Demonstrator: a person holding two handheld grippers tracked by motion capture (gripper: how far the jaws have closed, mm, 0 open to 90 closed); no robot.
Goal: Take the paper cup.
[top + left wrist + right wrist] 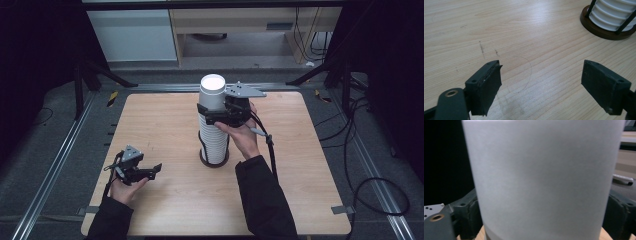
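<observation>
Topping the stack, white cup [212, 92] between right claw [214, 114] jaws.

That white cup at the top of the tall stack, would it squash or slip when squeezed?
The top cup looks thin-walled, so it probably dents under a hard squeeze. Its smooth, tapered side may slip upward between the right hand-held gripper jaws. It likely lifts easily, though the tall stack might wobble.

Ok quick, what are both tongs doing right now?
Left tongs: open, holding nothing, over the table.
Right tongs: shut on the top cup.
</observation>
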